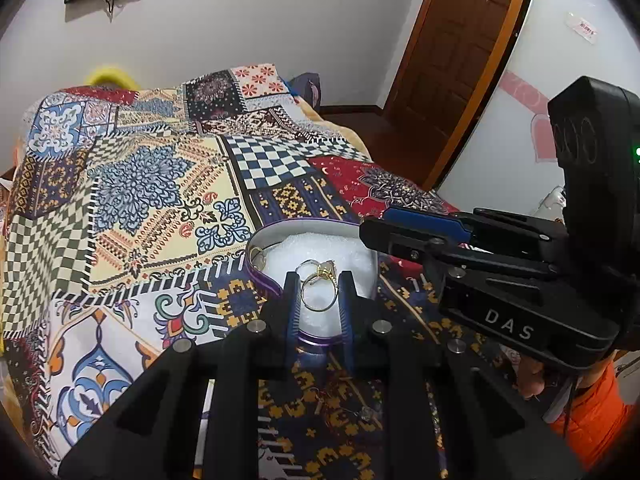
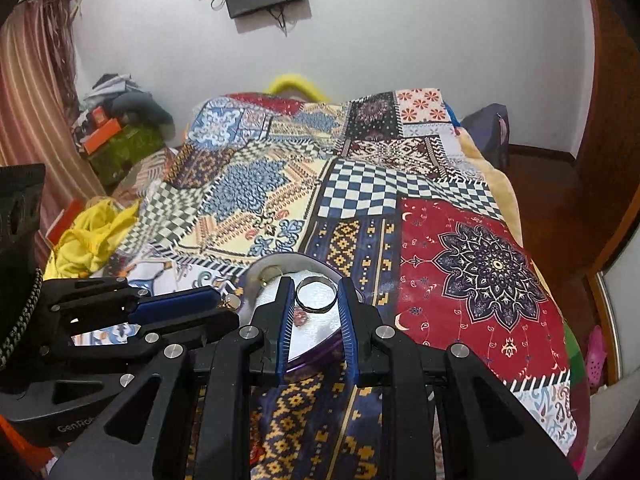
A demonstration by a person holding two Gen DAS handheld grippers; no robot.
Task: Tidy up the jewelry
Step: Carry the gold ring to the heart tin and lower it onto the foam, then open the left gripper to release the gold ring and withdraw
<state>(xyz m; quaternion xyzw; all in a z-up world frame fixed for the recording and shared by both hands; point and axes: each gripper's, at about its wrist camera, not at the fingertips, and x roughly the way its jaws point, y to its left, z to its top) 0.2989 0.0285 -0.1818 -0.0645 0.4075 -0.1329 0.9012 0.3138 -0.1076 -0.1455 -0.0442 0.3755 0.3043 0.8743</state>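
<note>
So the purple box (image 1: 264, 280) sits on the bed (image 1: 140, 200), white foam inside, and both grippers are crowding it. Left gripper (image 1: 319, 284) is right over the near rim, fingers partly open with a gap a bit wider than the ring. The gold ring (image 1: 318, 294), band plus a yellowish stone at the top, shows right between the fingers. I honestly can't tell if it's pinched or just lying on the foam behind them; looks like no real contact to me.

Right gripper (image 2: 314, 292) comes in from the other side, also partly open. In its own view a ring (image 2: 316, 294) shows between the tips, nearly touching both, but whether it's actually held I can't say.

Key thing: the ring lies dead ahead of the left gripper, hoop roughly facing the camera, so closing would squeeze it across its width. Left looks nearer.

There's another small gold piece (image 1: 258, 256) tucked at the box's far left wall, and a thin bit of jewelry (image 1: 362, 412) is lying on the bed in front of the box.
</note>
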